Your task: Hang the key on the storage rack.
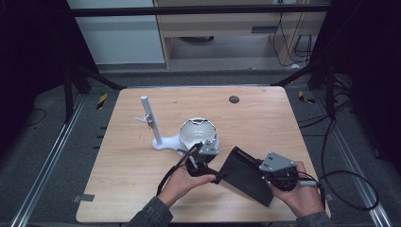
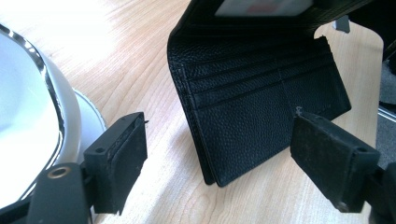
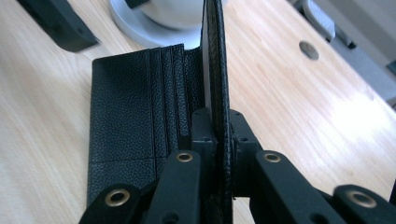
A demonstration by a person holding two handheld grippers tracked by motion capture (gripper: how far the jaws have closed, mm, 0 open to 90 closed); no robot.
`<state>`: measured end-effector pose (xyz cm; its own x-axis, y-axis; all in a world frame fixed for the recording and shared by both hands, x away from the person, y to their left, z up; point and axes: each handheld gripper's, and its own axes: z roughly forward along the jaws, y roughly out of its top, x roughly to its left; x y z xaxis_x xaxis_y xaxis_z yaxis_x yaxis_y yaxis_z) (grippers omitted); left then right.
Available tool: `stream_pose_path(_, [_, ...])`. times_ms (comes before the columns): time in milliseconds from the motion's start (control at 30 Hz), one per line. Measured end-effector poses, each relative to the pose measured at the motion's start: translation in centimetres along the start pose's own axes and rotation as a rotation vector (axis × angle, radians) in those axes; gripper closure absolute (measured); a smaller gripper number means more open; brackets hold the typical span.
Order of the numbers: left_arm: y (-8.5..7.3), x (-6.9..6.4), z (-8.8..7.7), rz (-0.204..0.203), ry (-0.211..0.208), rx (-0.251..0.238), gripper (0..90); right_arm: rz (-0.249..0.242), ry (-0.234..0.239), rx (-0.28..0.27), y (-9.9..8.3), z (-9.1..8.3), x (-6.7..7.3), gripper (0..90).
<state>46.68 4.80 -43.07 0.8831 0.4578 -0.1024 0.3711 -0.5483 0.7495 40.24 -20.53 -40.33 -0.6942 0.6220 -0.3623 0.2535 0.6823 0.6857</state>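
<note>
High view first: nearest me, my right gripper (image 1: 265, 174) has its jaws pinched together on one flap of a black pebbled-leather bifold wallet (image 1: 246, 176), which sits on the near-right part of the light wooden table (image 1: 142, 189). Right gripper view confirms it: the flap stands upright, clamped between the pads, while the other half with card slots lies flat on the wood. I judge I'm holding the flap up to keep the wallet open and the slots exposed. My left gripper (image 1: 218, 178) sits just beside the wallet's left edge, jaws wide apart and holding nothing; left gripper view looks straight at the card slots, likely lined up to reach in or grip the flat half. Farther back sits a white round bowl-like dish on a silver base (image 1: 198, 135), near the left gripper. Beyond that, a white upright post stand (image 1: 150, 123).
</note>
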Motion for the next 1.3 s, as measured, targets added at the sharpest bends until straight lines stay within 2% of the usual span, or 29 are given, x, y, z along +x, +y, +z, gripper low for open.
stream_pose_path(200, [0.6,0.0,0.0,0.003,-0.039,-0.004,16.7,-0.009,0.015,-0.064,0.5,-1.2,0.4,84.0])
stream_pose_path(267, [0.6,0.0,0.3,-0.009,-0.053,-0.004,16.6,-0.011,0.017,-0.073,0.6,-1.4,0.4,84.1])
stream_pose_path(533, [0.5,0.3,1.1,-0.019,-0.069,0.009,16.9,0.001,0.032,-0.126,1.1,-2.2,0.1,84.1])
stream_pose_path(800, [0.9,0.7,1.0,-0.034,-0.08,-0.015,18.1,-0.013,0.037,-0.175,1.9,-3.1,-0.2,84.0])
stream_pose_path(1033, [1.3,0.8,0.6,-0.032,-0.096,-0.027,28.2,-0.011,0.04,-0.206,2.2,-3.6,-0.4,84.1])
stream_pose_path(1300, [1.7,0.8,0.1,-0.023,-0.118,-0.028,48.8,-0.017,0.032,-0.22,2.4,-3.7,-0.5,84.0])
